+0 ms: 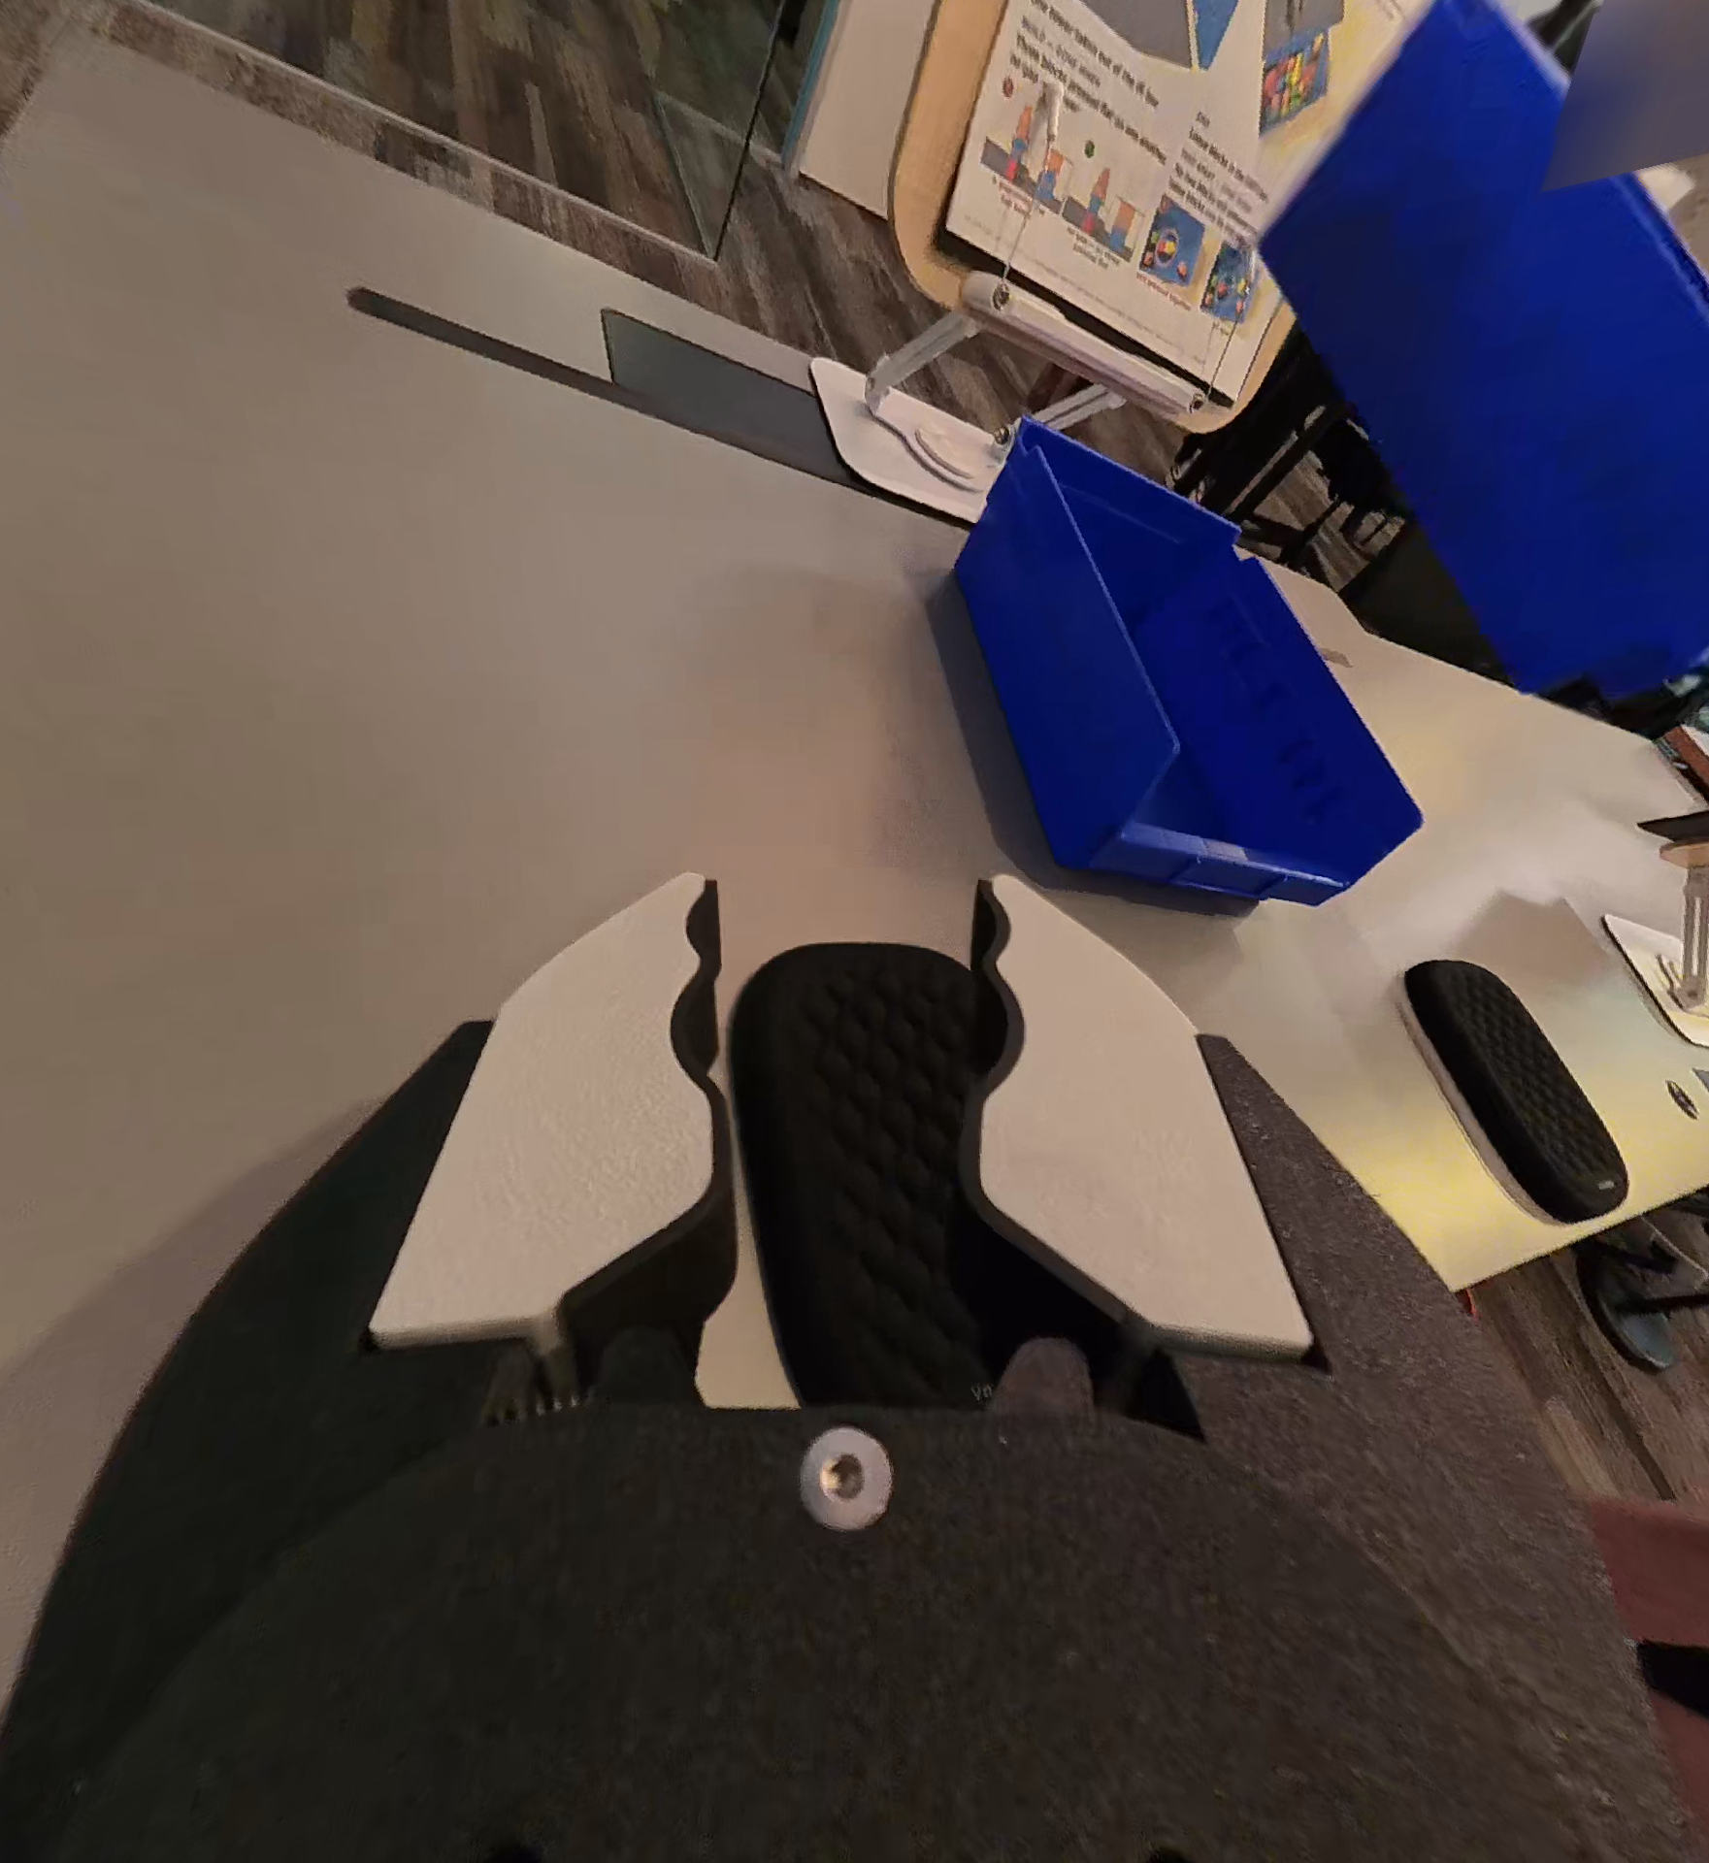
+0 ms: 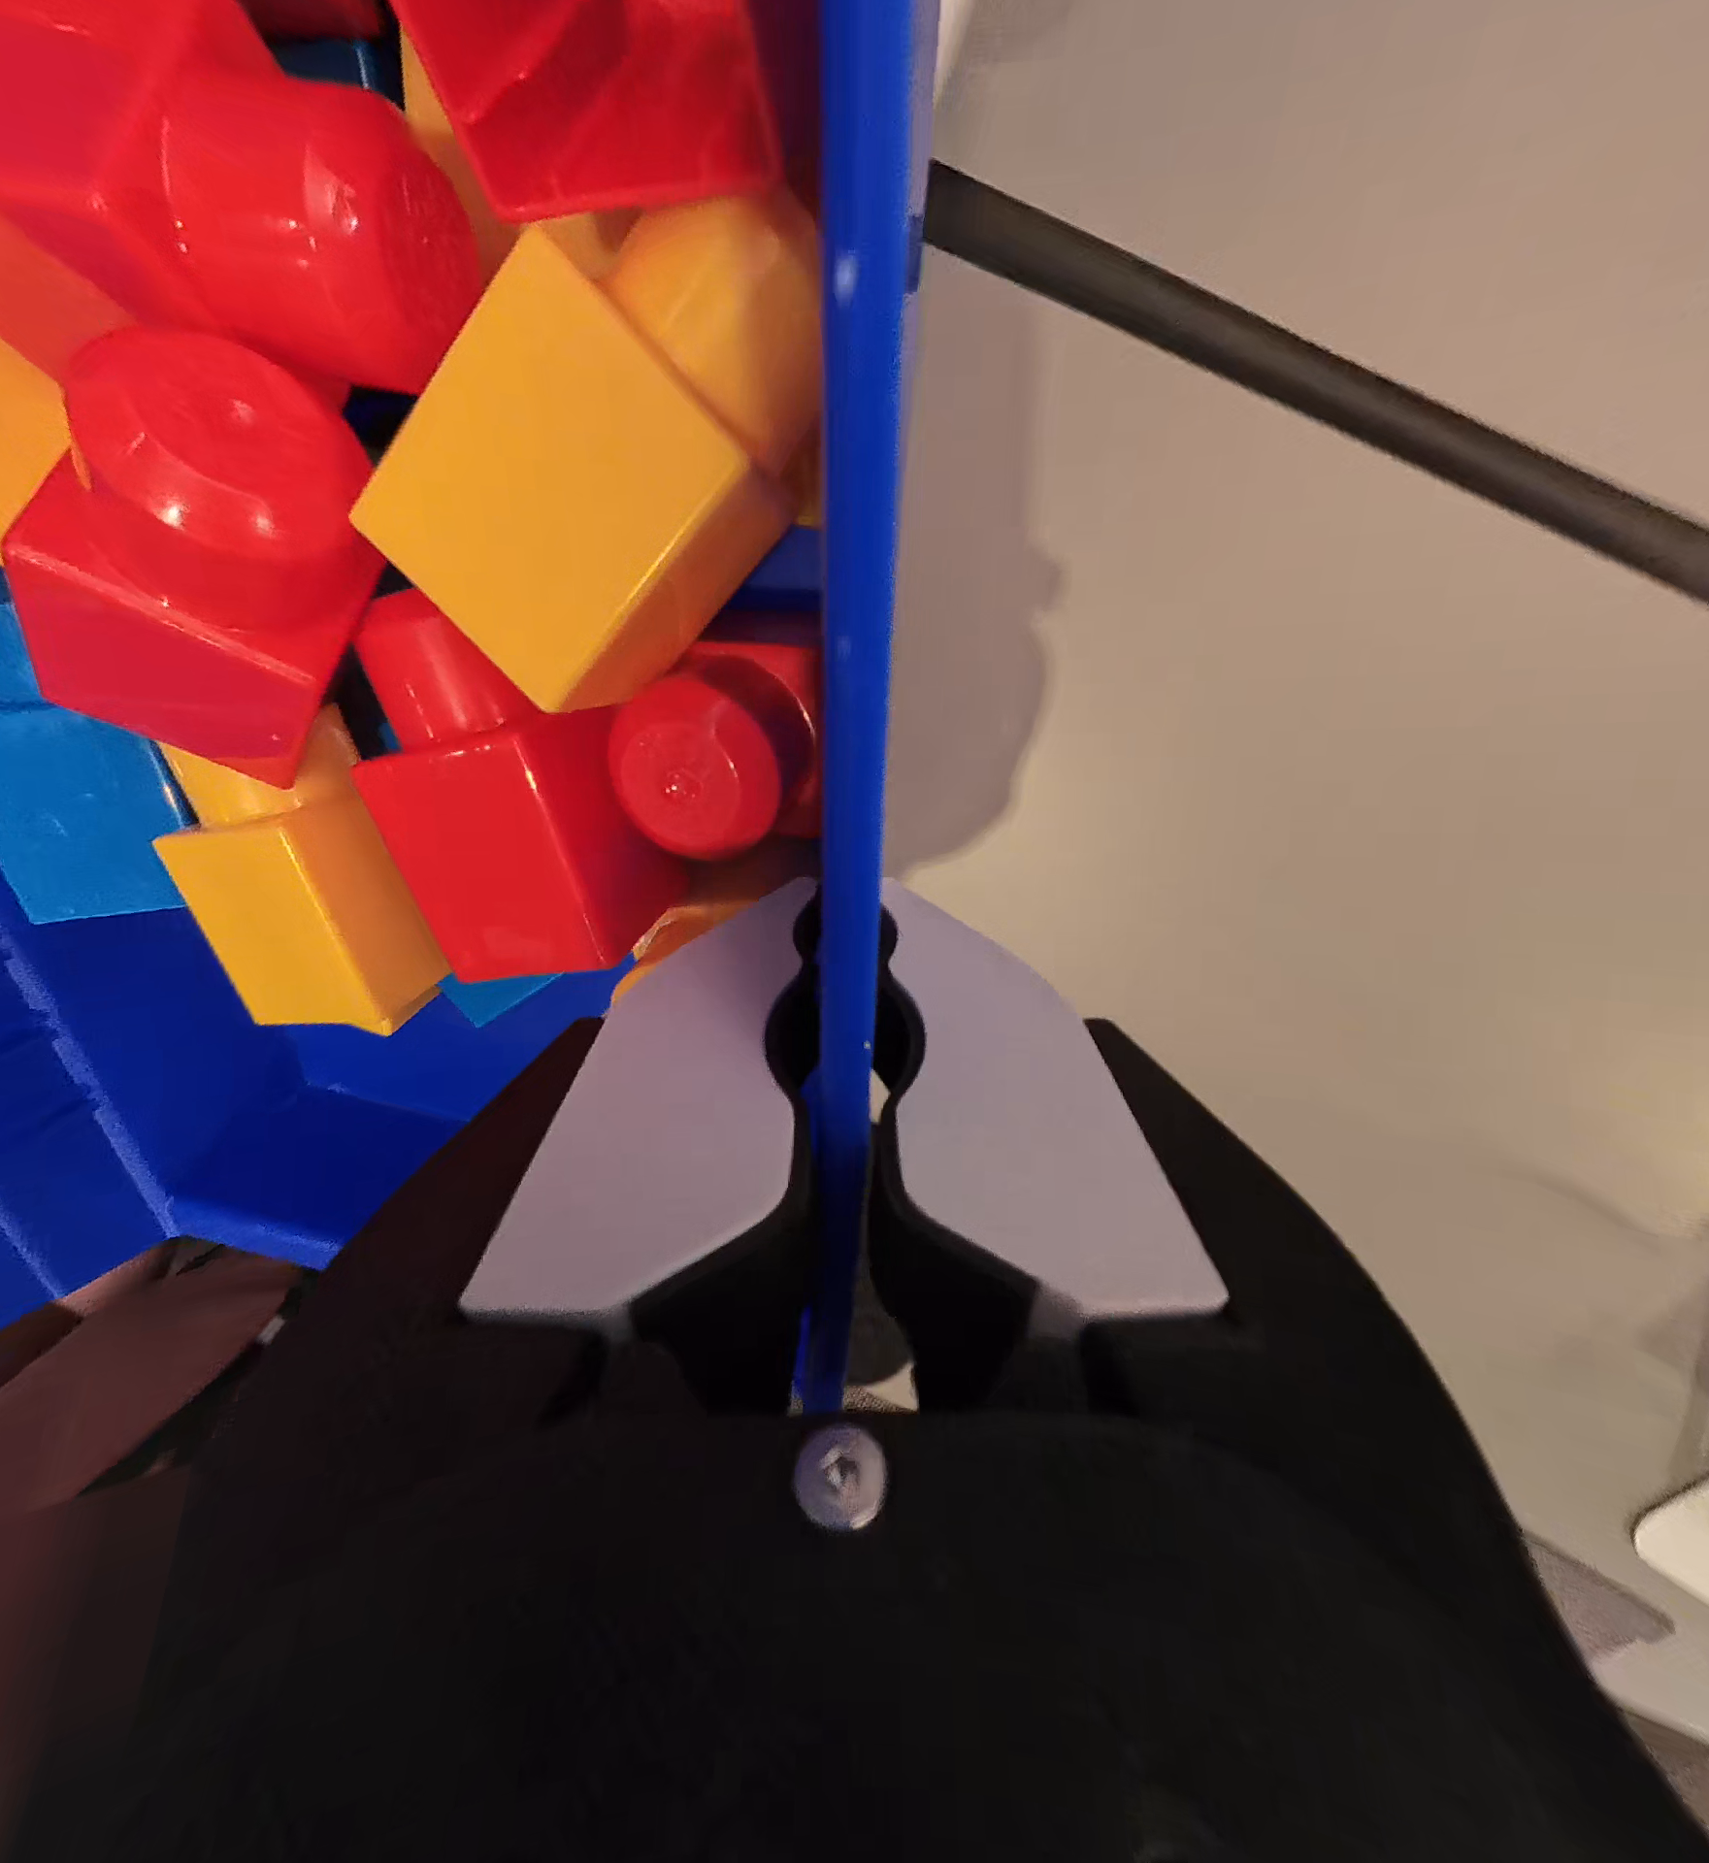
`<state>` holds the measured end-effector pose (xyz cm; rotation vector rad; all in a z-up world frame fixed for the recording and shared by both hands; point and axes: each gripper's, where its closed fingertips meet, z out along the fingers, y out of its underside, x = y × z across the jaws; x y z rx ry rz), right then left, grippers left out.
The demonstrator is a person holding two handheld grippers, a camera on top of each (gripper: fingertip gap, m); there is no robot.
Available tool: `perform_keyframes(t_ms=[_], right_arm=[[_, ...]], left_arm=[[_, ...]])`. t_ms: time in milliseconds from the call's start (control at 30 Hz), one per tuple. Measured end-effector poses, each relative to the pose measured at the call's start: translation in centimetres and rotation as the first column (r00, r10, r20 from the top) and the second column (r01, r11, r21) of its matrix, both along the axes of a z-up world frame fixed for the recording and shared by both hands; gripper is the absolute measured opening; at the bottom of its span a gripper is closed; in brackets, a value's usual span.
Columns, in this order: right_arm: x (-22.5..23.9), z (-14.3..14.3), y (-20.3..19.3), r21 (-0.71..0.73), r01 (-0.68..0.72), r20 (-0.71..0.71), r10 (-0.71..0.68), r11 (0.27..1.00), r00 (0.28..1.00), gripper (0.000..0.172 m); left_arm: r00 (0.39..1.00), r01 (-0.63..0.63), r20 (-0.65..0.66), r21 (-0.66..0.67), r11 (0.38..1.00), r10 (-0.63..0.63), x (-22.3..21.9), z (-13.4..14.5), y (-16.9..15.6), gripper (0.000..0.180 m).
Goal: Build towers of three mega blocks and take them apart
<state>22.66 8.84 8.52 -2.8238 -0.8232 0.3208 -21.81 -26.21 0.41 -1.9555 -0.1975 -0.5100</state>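
My right gripper (image 2: 845, 907) is shut on the thin side wall (image 2: 860, 504) of a blue bin. Its pads press the wall from both sides. Inside that bin lie several mega blocks in a jumble: red (image 2: 517, 837), yellow (image 2: 558, 484) and light blue (image 2: 53, 806). In the left wrist view the same bin (image 1: 1536, 353) hangs in the air at the upper right. My left gripper (image 1: 845, 897) is open and holds nothing. It hovers over the grey table (image 1: 275, 655), with a black textured pad (image 1: 860, 1139) lying on the table below its fingers.
A second blue bin (image 1: 1183, 686) stands on the table ahead and to the right, with nothing showing inside. Behind it a stand holds an instruction sheet (image 1: 1082, 181). Another black pad (image 1: 1515, 1089) lies at the right. A dark strip (image 2: 1334, 383) crosses the table. The grippers' ends are close to 60 cm from one another.
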Motion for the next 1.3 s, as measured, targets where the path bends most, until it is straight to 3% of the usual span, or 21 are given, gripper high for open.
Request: perform_keyframes(t_ms=[233,433,700,833,967,1000,1100,1200,1300], right_arm=[[-20.3,-2.5,-3.8,-0.095,-0.259,-0.09,0.251,0.961,0.964,0.006],[-32.0,-6.9,-6.9,-0.11,-0.381,-0.085,0.373,0.918,0.924,0.006],[-37.9,-15.2,-8.3,-0.15,-0.318,-0.084,0.308,0.936,0.948,0.007],[-38.1,-18.9,-8.6,-0.168,-0.247,-0.044,0.243,0.954,0.969,0.006],[-37.6,-20.7,-8.6,-0.141,-0.186,0.006,0.189,0.972,0.982,0.007],[-37.6,-20.9,-8.6,-0.137,-0.167,0.0,0.169,0.976,0.986,0.014],[-38.0,-19.8,-8.0,-0.054,-0.176,-0.053,0.173,0.983,0.983,0.012],[-38.3,-15.6,-6.4,0.146,-0.239,-0.085,0.253,0.96,0.964,0.028],[-37.0,-9.8,-6.3,0.355,-0.292,-0.075,0.339,0.888,0.938,0.061]], left_arm=[[0.998,0.037,-0.048,-0.064,0.997,-0.041,0.8,-0.4,-1.1,0.05],[0.999,0.001,-0.039,-0.099,0.995,-0.005,-1.0,-1.3,-3.5,0.052],[0.998,-0.04,0.047,-0.08,0.996,0.044,-3.5,-2.6,-4.5,0.051],[0.993,-0.068,0.088,-0.059,0.996,0.073,-4.1,-3.3,-2.5,0.051],[0.99,-0.1,0.092,-0.034,0.994,0.102,-3.8,-3.4,1.3,0.054],[0.991,-0.107,0.075,-0.041,0.993,0.11,-3.6,-3.5,2.4,0.057],[0.991,-0.131,-0.008,-0.08,0.988,0.131,-3.0,-4.4,5.6,0.065],[0.985,-0.157,-0.087,-0.136,0.978,0.146,-2.6,-6.0,8.2,0.07],[0.984,-0.161,-0.117,-0.227,0.96,0.137,-2.2,-8.7,10.2,0.07]])
